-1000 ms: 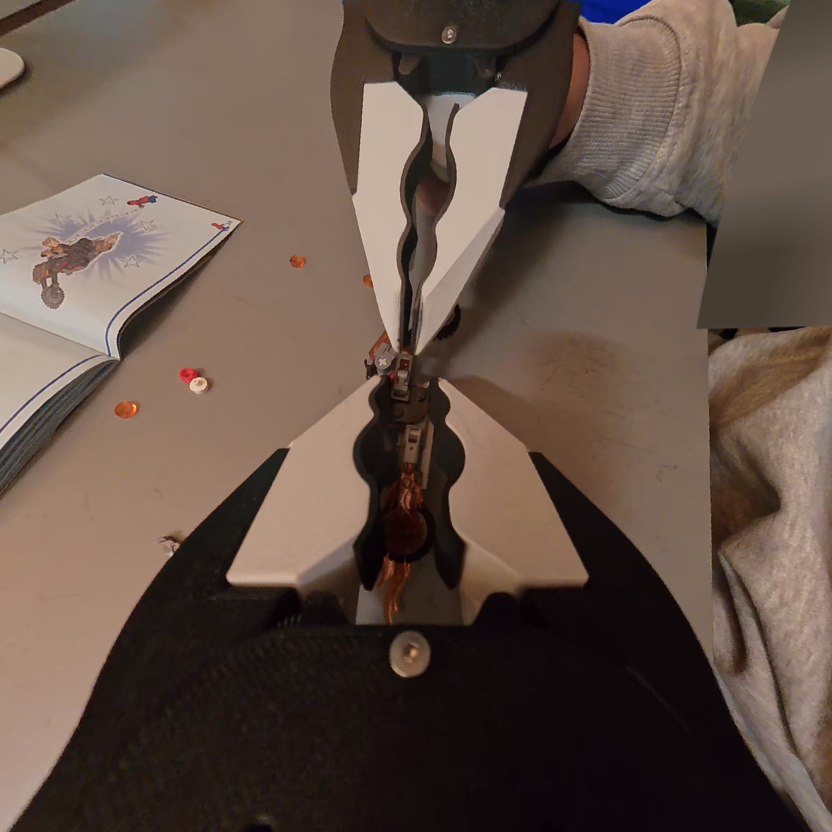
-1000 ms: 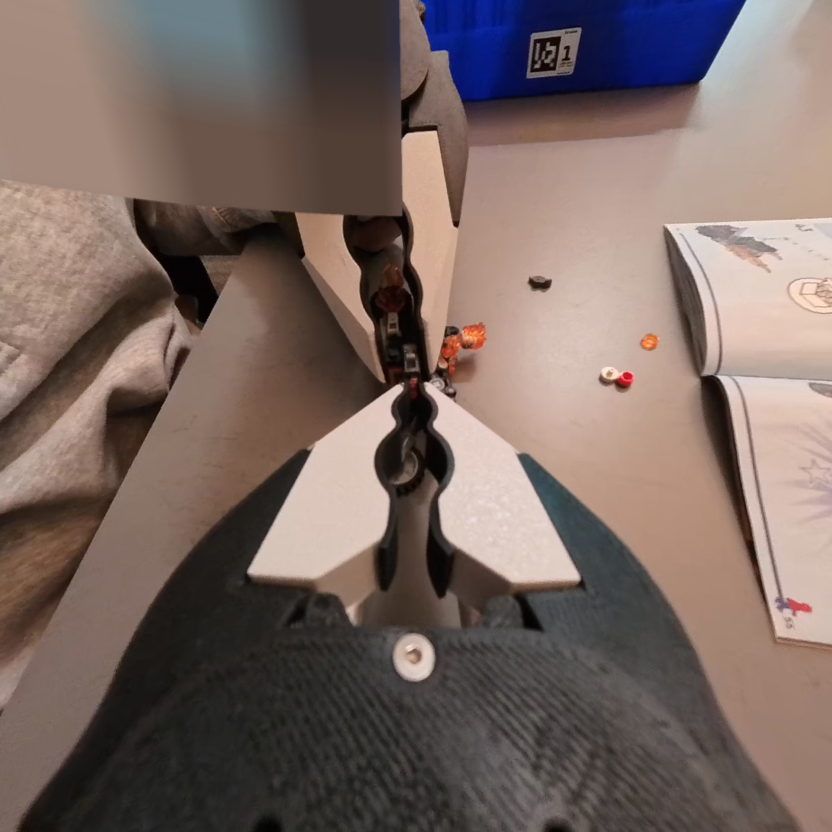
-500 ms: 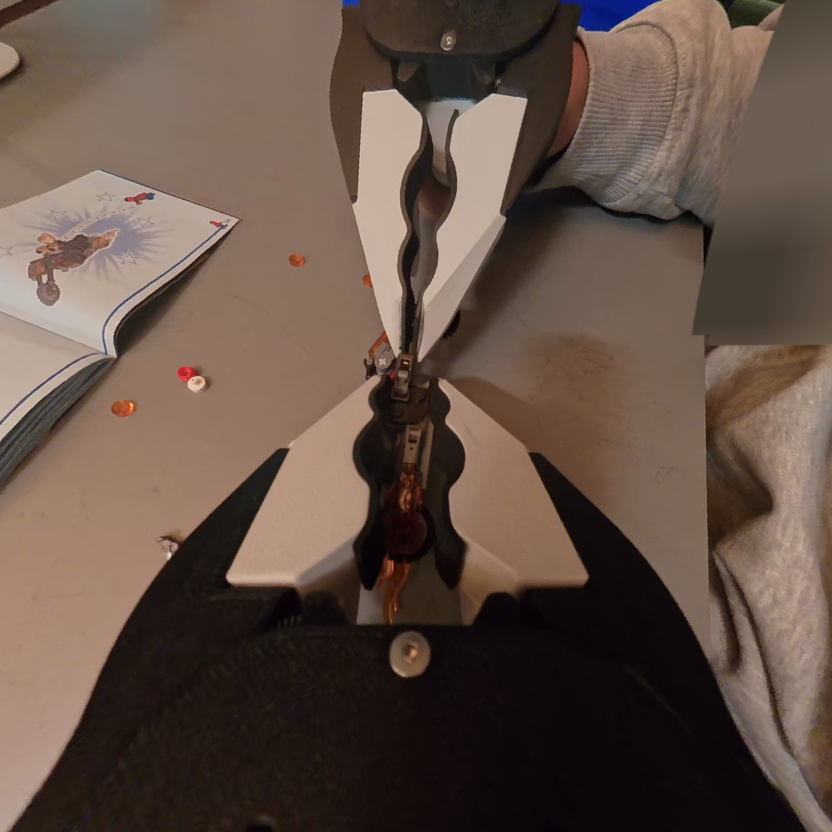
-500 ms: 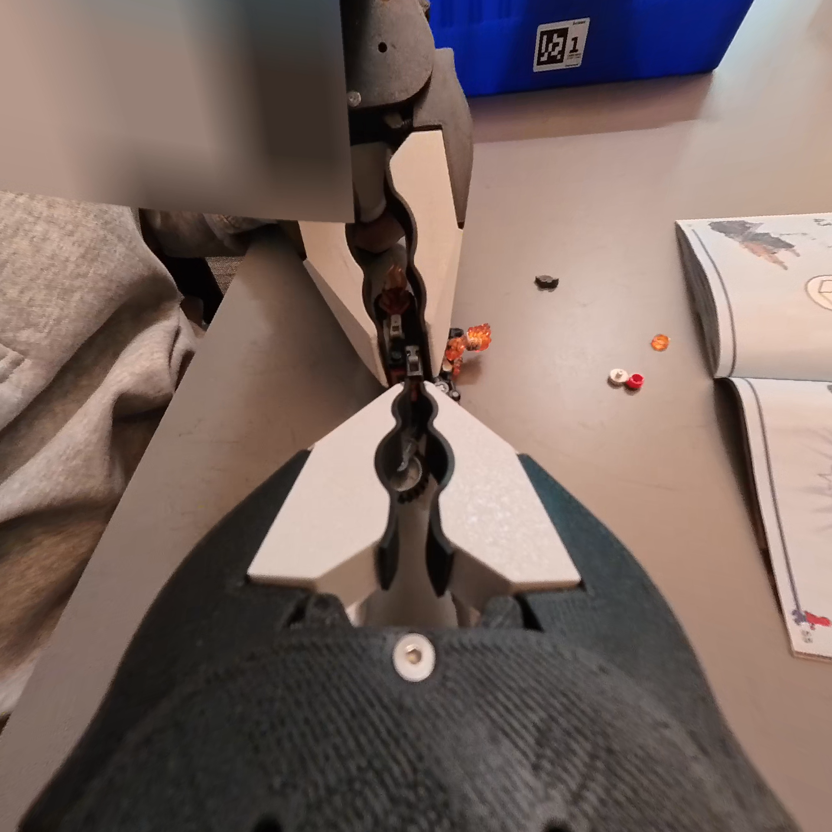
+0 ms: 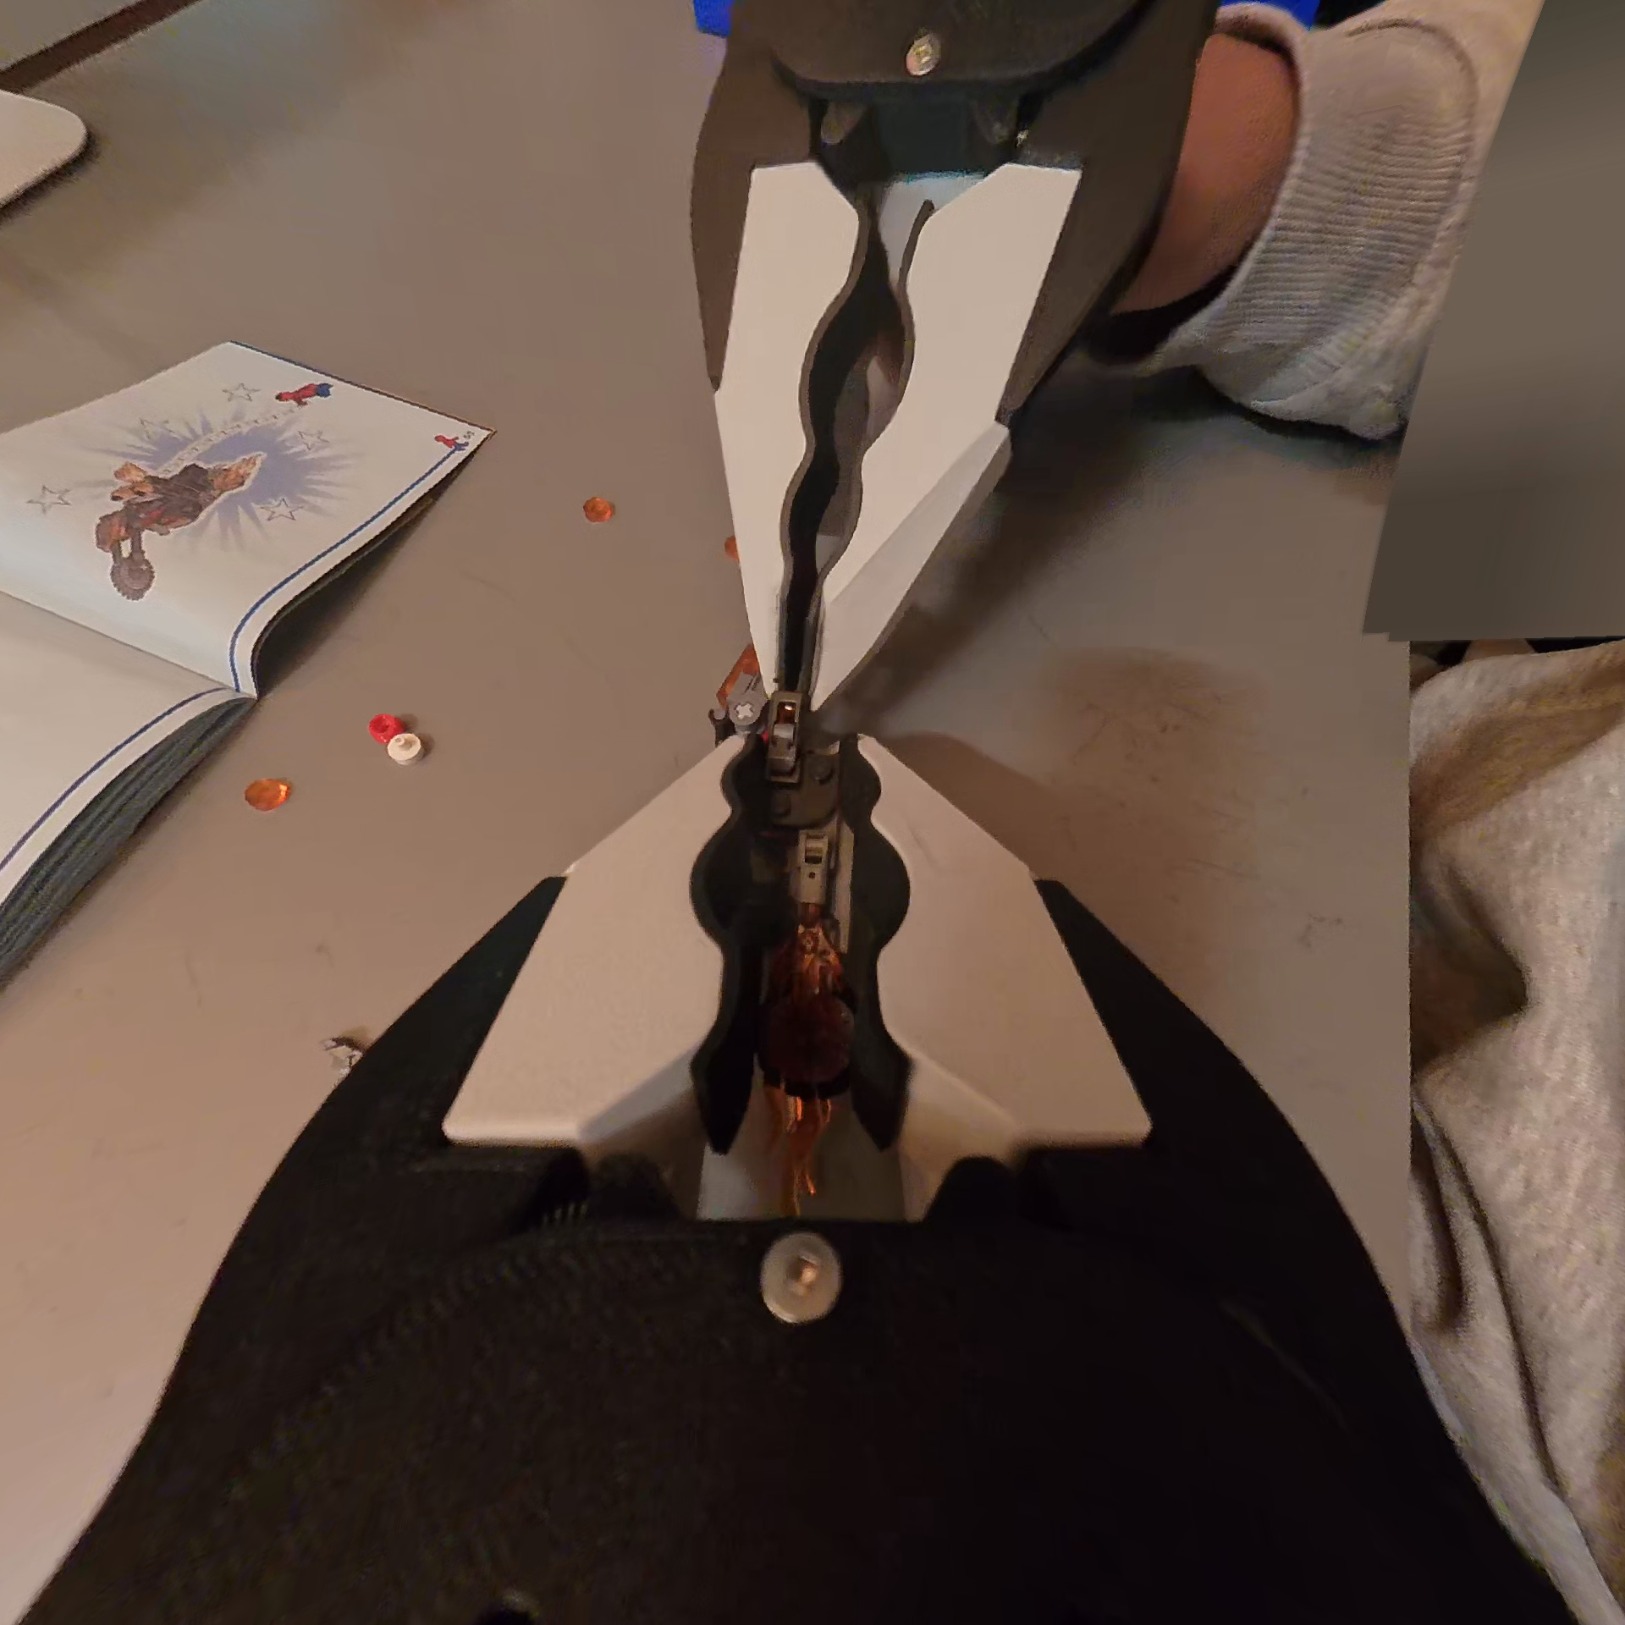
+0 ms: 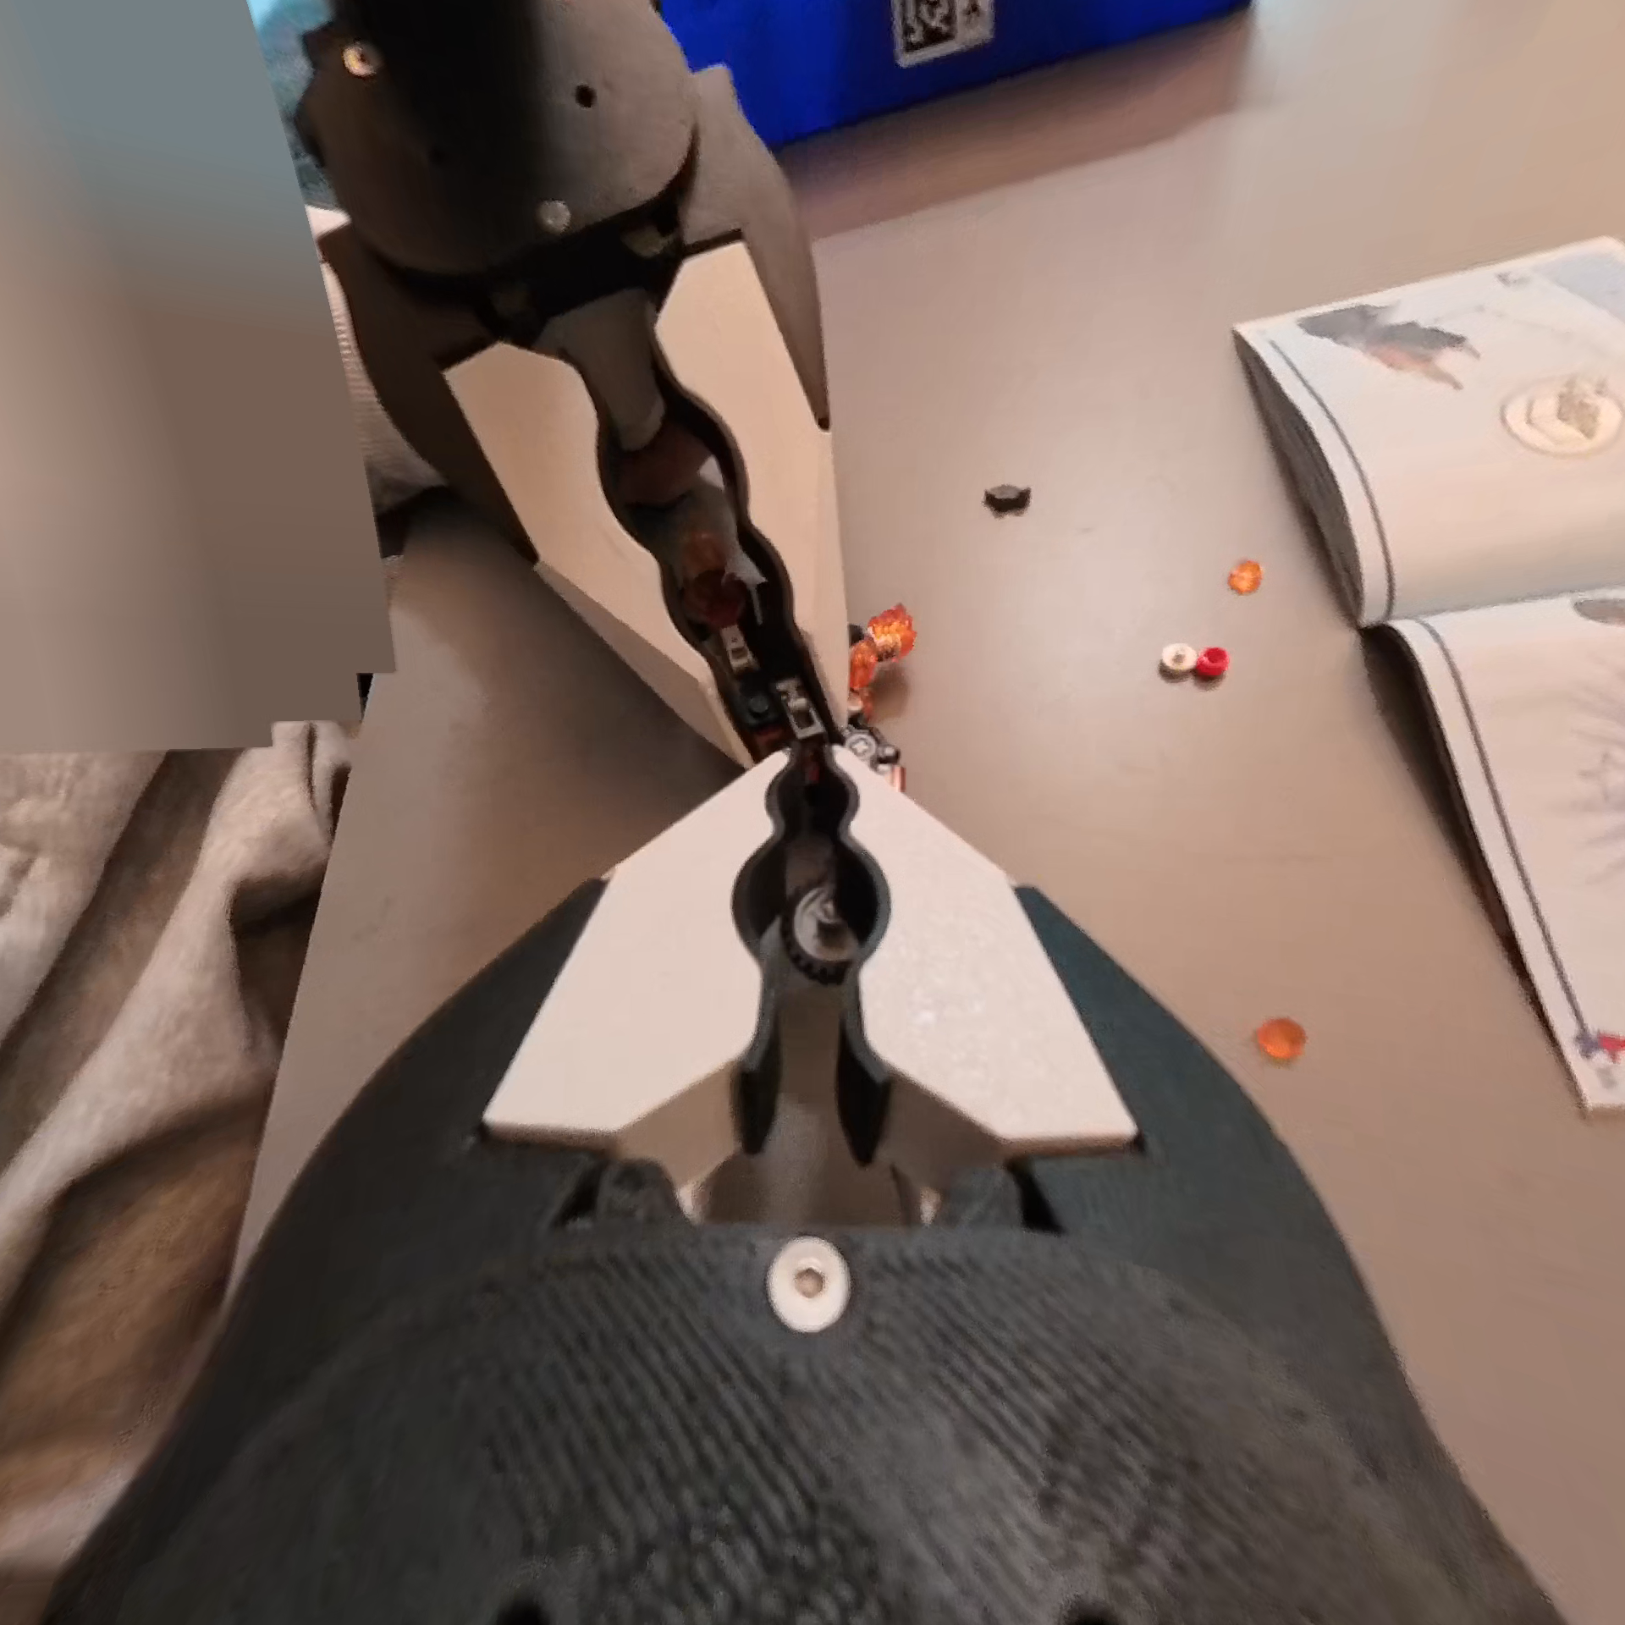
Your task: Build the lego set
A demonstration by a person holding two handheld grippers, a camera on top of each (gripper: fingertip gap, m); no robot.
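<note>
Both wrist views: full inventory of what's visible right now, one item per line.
Lego assembly: 1, black and grey with clear orange flame parts, clamped in the left gripper, its front end at the right gripper's tips.
Gear wheel: 1, dark, between the right gripper's fingers.
Instruction booklet: 1, white and pale blue, open on the table.
Round studs: red and white, touching, near the booklet.
Clear orange studs: 2 sure.
Black round piece: 1, alone on the table.
Blue bin: 1, far edge.
Table: grey-brown.
Left gripper: white fingers, shut.
Right gripper: white fingers, shut.
Sleeve: grey knit.
</note>
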